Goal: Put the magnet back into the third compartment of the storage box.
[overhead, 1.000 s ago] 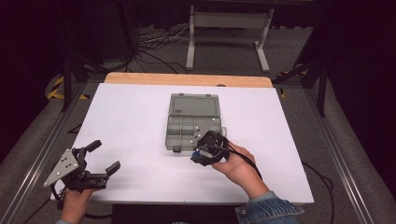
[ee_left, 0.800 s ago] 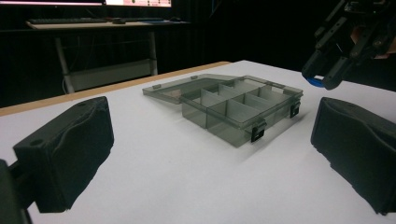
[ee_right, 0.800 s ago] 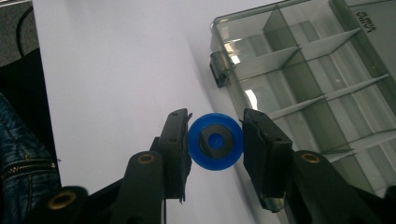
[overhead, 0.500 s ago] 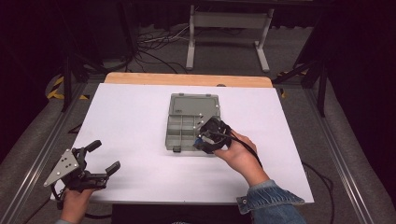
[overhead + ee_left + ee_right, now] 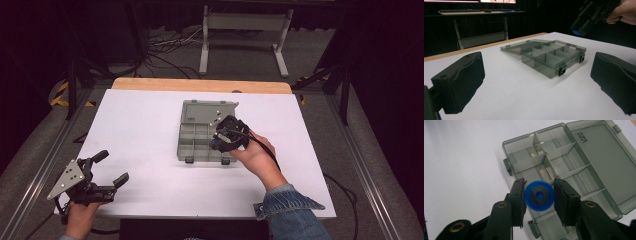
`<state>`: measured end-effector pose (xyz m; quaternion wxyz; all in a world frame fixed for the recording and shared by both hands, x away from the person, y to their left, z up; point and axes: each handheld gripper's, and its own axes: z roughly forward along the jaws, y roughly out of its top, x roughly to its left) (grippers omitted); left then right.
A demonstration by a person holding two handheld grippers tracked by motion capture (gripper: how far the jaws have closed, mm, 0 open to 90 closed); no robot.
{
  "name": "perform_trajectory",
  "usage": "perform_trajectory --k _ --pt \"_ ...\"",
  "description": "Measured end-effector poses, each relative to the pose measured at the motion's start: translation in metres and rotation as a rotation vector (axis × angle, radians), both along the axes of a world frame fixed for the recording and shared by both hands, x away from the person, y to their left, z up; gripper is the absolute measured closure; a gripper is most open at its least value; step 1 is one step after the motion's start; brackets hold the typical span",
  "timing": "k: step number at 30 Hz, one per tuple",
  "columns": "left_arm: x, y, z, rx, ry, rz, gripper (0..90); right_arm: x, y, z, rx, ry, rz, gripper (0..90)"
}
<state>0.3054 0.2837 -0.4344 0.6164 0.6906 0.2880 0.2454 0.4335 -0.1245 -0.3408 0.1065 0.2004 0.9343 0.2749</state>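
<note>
Right gripper view: my right tool (image 5: 539,196) is pinching a blue disc (image 5: 539,196) above the open organizer box (image 5: 564,177). I'm carrying it; next comes lowering into a compartment. My left tool (image 5: 107,172), spread, is resting well left of the box.

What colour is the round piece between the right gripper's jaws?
Blue, with a dark grey ring around a blue centre; the round piece shows best in the right gripper view.
</note>
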Motion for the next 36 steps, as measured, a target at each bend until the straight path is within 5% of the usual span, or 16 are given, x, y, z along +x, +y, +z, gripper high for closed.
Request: perform_trajectory --k 36 --pt "0.001 0.000 -0.001 -0.005 0.002 0.001 0.3 0.061 -0.015 -0.012 0.044 0.040 -0.134 62.1"
